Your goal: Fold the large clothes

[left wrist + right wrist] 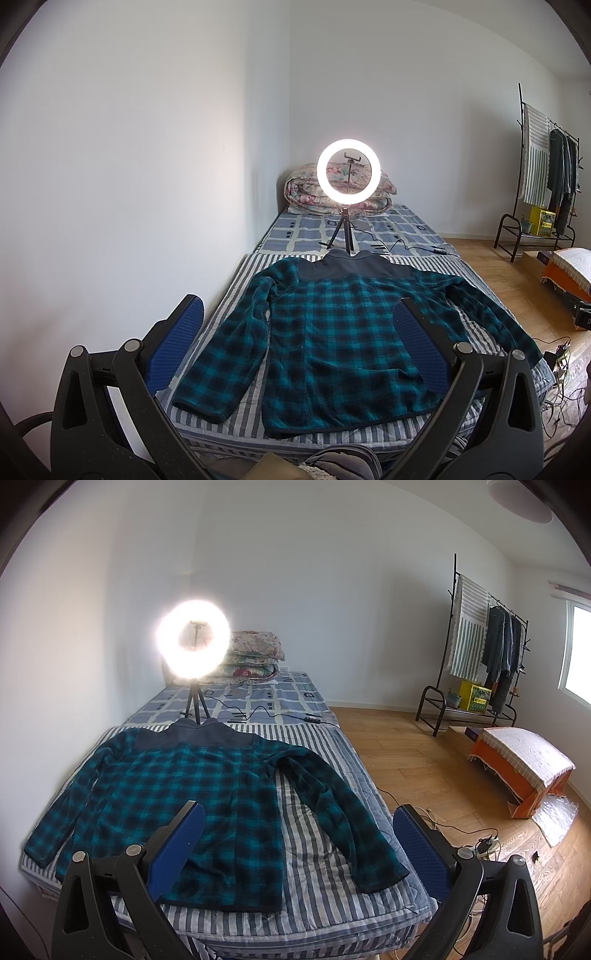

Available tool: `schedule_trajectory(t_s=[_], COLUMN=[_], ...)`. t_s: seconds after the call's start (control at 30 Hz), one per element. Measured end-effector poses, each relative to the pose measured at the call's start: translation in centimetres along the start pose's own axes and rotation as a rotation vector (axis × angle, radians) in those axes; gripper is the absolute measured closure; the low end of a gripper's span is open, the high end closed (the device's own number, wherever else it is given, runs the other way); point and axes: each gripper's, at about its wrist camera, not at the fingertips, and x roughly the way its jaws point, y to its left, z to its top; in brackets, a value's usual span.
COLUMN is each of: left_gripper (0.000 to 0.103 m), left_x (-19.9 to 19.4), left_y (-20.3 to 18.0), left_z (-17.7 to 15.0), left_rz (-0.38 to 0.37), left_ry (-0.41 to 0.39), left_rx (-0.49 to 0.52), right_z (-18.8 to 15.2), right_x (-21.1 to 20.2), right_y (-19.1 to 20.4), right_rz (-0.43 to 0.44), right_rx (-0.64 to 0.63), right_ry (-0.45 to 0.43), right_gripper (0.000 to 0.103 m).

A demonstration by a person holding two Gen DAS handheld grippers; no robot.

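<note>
The left tongs [299, 339] hang wide open and empty, short of the bed's [229, 306] near end. The jacket [343, 332] lies flat, back up, on the bed, sleeves spread, collar toward the ring light [349, 173] behind it. The right tongs [299, 845] gape just as wide, holding nothing, above the jacket's right sleeve [343, 812]. Right of the bed stands a clothes rack [476, 657].

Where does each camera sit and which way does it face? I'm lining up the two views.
Left wrist: on the left tongs at the foot of the bed, facing the jacket; its open blue fingers show.
Right wrist: on the right tongs, further right, facing jacket and floor; open fingers show.
Shared: jacket, lamp, clothes rack.
</note>
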Motion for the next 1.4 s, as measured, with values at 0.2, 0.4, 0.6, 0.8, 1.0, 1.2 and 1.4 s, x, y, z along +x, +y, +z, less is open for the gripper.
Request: schedule_trajectory(t_s=[0.2,0.4,0.6,0.8,1.0,1.2,1.4], left_gripper=[0.000,0.000,0.000,0.000,0.001,0.013,0.041], left_x=[0.0,-0.1,1.0,2.8,4.5,4.9,6.1], left_y=[0.0,0.2,1.6,4.3,8.0,11.1,13.7], left_z=[-0.1,0.0,-0.1,-3.0,-7.1,-11.3,-14.9], left_rz=[-0.001,0.004,0.042,0.091,0.133,0.156,0.130], left_ry=[0.000,0.002,0.035,0.064,0.121,0.169,0.249], left_rx=[0.001,-0.003,-0.015,-0.052,-0.097,-0.137,-0.236], right_z=[-0.1,0.3,0.7,1.2,2.6,3.7,3.8], right_x=[0.0,-0.2,0.2,1.0,1.8,3.0,6.0], right_y=[0.0,0.4,1.6,3.9,7.5,12.8,20.3], right_rz=[0.000,0.004,0.029,0.071,0.137,0.273,0.464], right_rx=[0.000,-0.002,-0.016,-0.061,-0.145,-0.238,-0.313], right_ry=[-0.001,0.002,0.005,-0.004,-0.046,-0.113,-0.050], right_gripper=[0.000,0.000,0.000,0.000,0.000,0.000,0.005])
